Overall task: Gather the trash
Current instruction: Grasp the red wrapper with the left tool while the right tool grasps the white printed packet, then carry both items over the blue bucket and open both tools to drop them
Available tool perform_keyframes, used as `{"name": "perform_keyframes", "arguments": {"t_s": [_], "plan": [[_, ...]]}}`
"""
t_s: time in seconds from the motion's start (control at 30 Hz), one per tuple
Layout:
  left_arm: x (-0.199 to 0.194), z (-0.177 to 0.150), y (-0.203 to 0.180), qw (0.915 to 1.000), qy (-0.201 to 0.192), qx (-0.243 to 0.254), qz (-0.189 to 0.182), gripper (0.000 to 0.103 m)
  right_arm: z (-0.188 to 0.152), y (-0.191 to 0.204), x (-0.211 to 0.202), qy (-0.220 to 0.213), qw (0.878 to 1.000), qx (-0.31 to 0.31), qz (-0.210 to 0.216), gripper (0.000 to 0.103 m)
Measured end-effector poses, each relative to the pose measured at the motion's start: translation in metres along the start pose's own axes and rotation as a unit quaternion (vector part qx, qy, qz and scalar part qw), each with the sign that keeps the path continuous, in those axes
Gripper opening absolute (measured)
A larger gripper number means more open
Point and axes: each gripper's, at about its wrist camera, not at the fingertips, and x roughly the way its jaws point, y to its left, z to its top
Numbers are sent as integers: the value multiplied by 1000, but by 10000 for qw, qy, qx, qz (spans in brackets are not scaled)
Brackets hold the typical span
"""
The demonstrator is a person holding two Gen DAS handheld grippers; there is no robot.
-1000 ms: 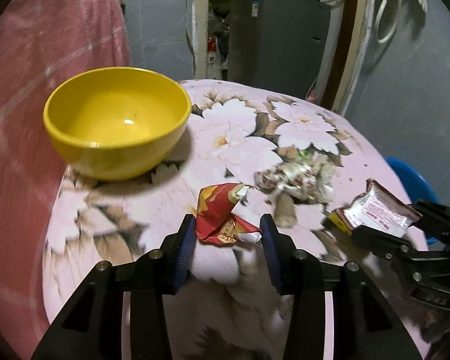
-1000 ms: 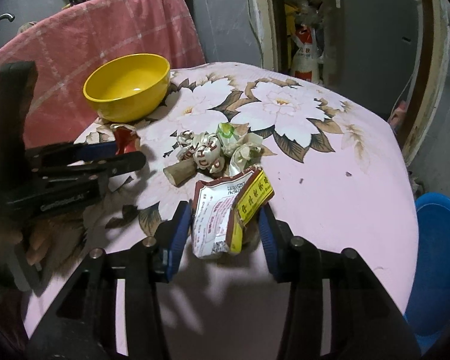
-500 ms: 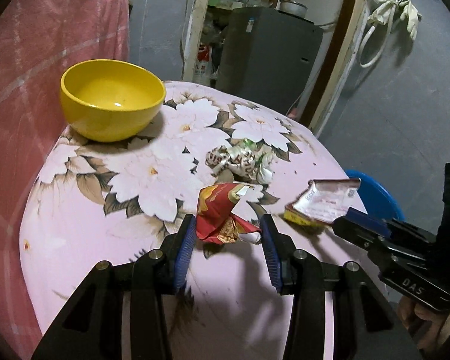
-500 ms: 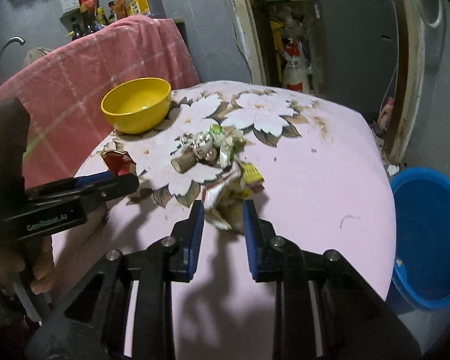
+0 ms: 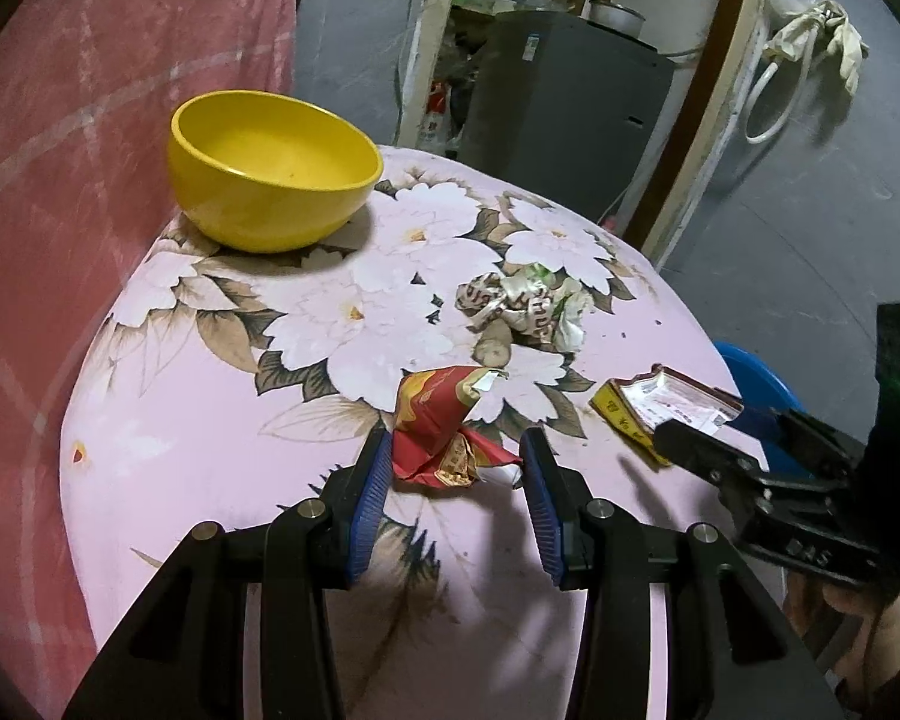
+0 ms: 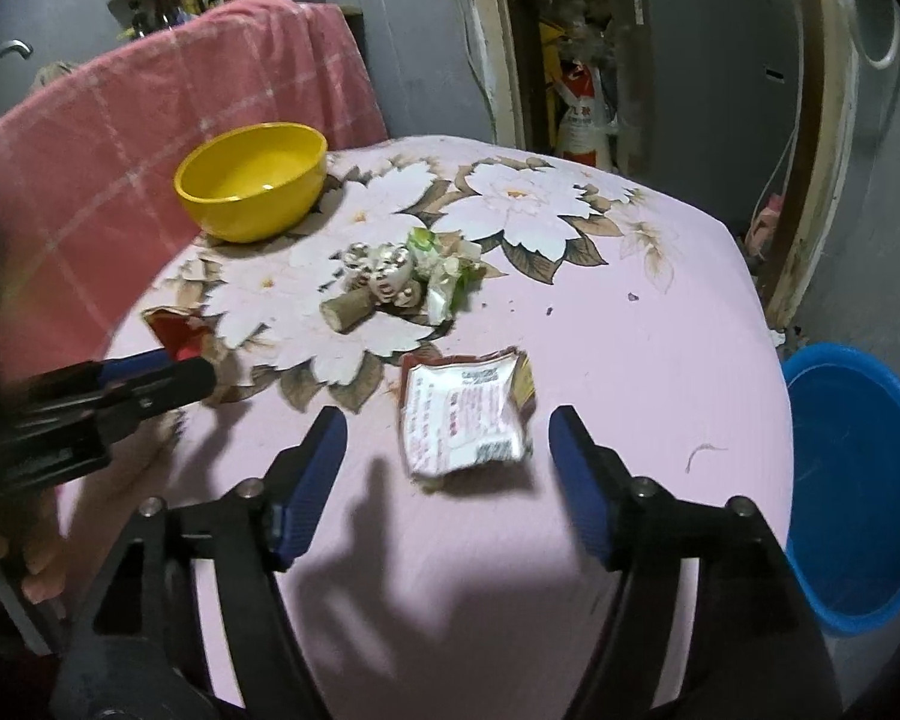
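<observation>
Crumpled red wrapper (image 5: 444,432) pinched between the blue pads of the left gripper (image 5: 455,483), held above the near part of the pink floral tablecloth (image 5: 210,420). Seen from the right wrist as a red scrap (image 6: 177,333) at the tips of the dark fingers at the left edge.

Torn white-and-yellow packet (image 6: 465,414) lying flat on the cloth, printed side up, between the fingertips of the right gripper (image 6: 447,450) and slightly ahead of them; touched by neither pad. Jaws opening, spread wide to either side of the packet.

Further back, near the middle of the table: a heap of crumpled wrappers (image 6: 402,279) with a short brown stub (image 6: 345,309) at its near side. Beyond that, a yellow bowl (image 5: 273,168) near the far left edge, against a pink checked cloth (image 6: 150,120). Blue basin (image 6: 858,486) on the floor off the table's right side.
</observation>
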Motion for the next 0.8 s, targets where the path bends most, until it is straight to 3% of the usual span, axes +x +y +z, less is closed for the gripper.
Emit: {"name": "perform_keyframes", "arguments": {"t_s": [0.27,0.37,0.43,0.6,0.8], "plan": [[9,0,4,10000,63,-43,-35,38,12,-1,28,379,9985,-331,-211,92],[9,0,4,10000,68,-58,-41,38,11,4,35,515,9970,-531,-204,80],[9,0,4,10000,56,-60,-40,38,10,6,36,517,9965,-622,-230,80],[5,1,2,9999,-83,-103,-71,38,10,6,21,212,9981,-571,-104,80],[-16,5,-11,9980,-549,-101,-304,38,15,3,-17,-553,9976,-288,299,80]]}}
